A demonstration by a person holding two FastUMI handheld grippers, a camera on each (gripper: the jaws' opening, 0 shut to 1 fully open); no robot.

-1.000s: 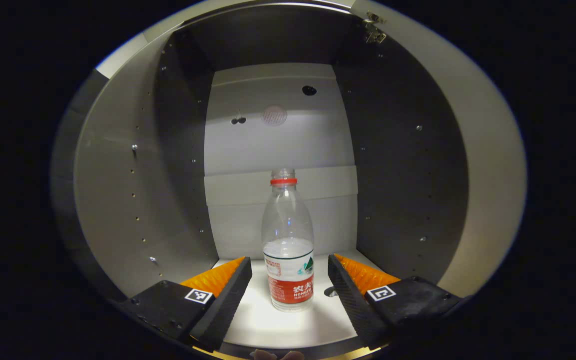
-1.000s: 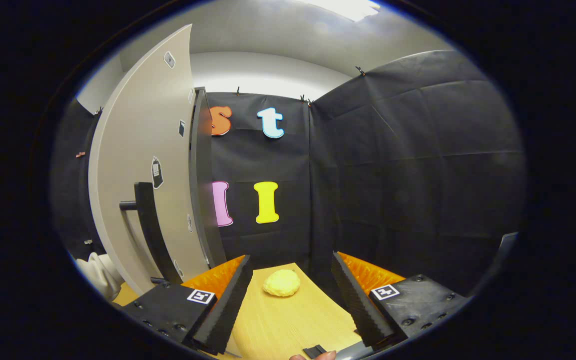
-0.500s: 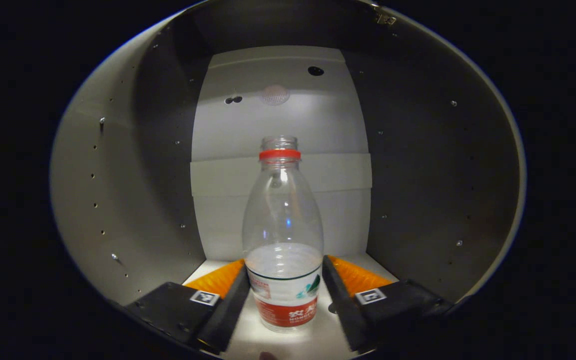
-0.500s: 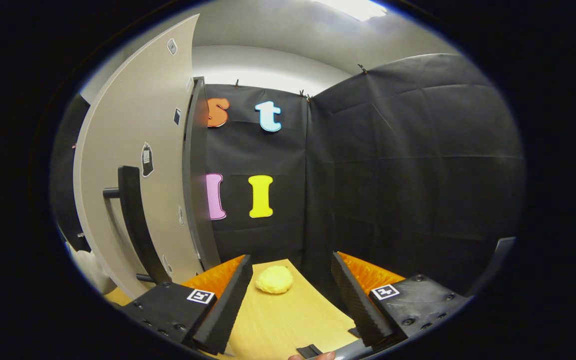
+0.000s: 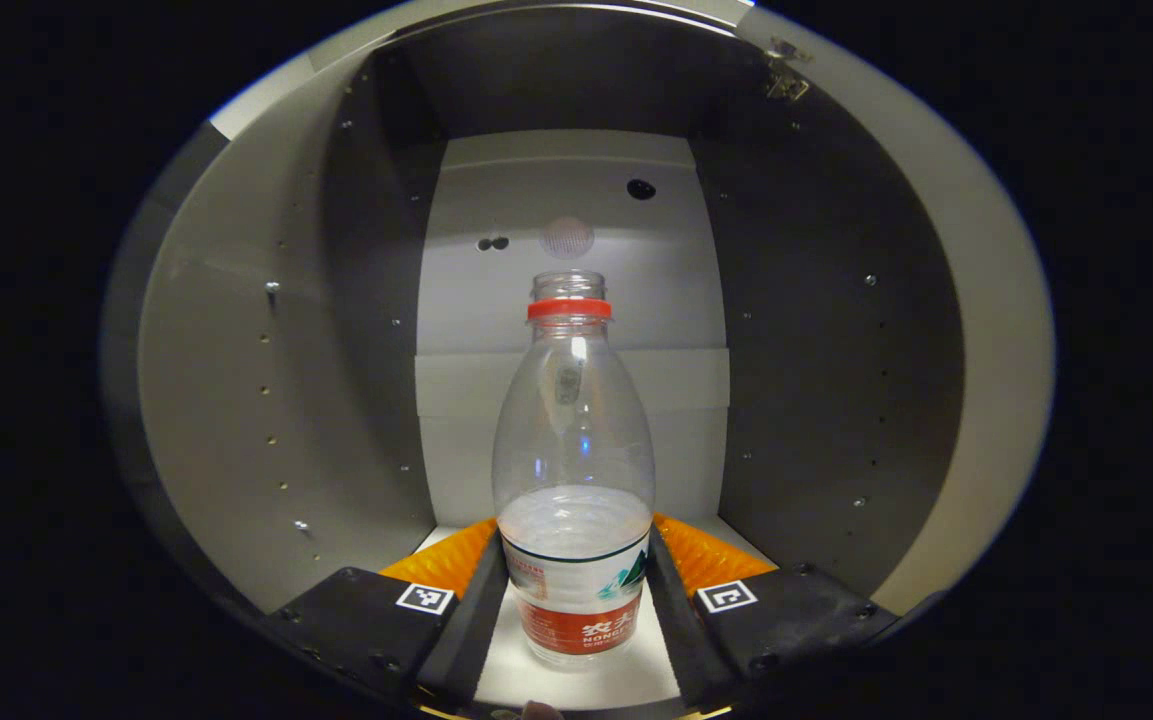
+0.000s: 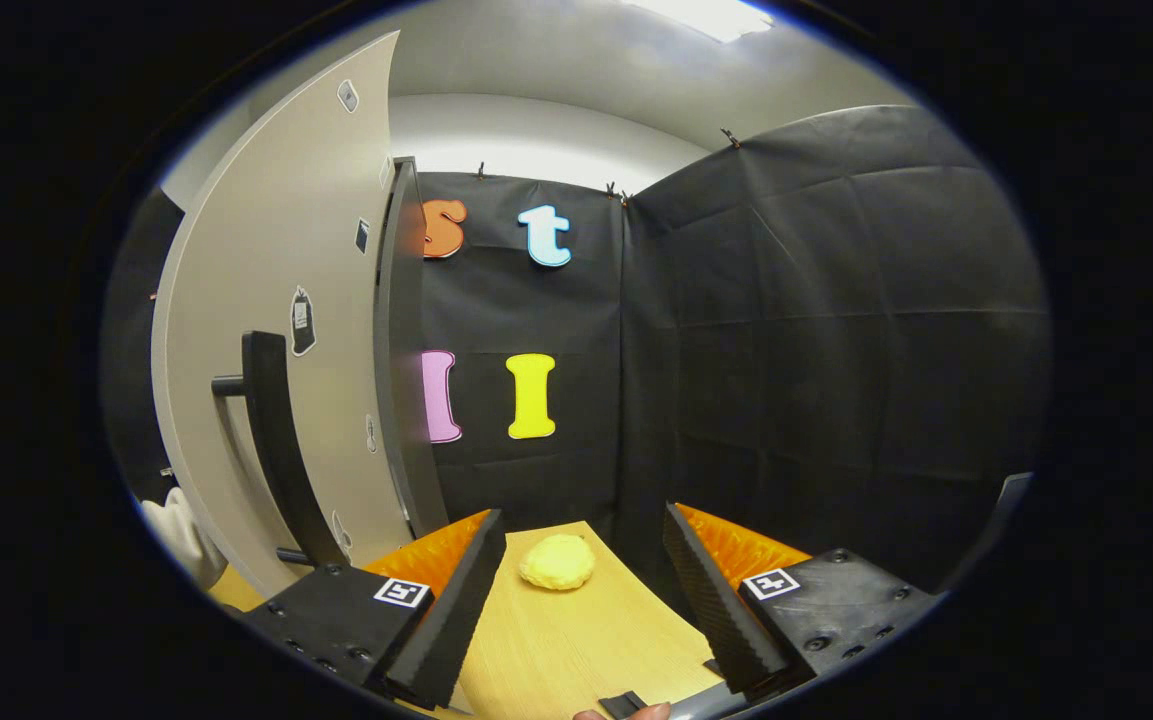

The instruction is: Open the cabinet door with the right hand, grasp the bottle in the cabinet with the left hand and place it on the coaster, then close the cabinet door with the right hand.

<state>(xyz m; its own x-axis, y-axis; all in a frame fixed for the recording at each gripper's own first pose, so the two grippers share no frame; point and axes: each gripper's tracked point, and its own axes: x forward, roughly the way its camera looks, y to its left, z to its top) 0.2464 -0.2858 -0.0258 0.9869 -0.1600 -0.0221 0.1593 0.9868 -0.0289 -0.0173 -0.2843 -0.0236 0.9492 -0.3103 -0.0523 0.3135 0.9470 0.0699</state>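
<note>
Left gripper (image 5: 576, 610) closed on bottle (image 5: 574, 470) — both fingers (image 5: 466, 620) pressed against labelled lower body. Bottle upright inside cabinet (image 5: 266, 400), uncapped, red ring at neck, on white shelf. Right gripper (image 6: 584, 590) open, empty, fingers spread above wooden table (image 6: 576, 640). Yellow lump (image 6: 557, 562) on table just beyond fingertips. Cabinet door (image 6: 276, 330) swung open at left of right gripper view — dark handle (image 6: 271, 440) on its face.

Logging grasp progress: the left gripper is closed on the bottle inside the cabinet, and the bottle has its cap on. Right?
Not quite: the bottle has no cap, just an open neck above a red ring, as the left gripper view shows. The left gripper is indeed closed on it inside the cabinet.
</note>
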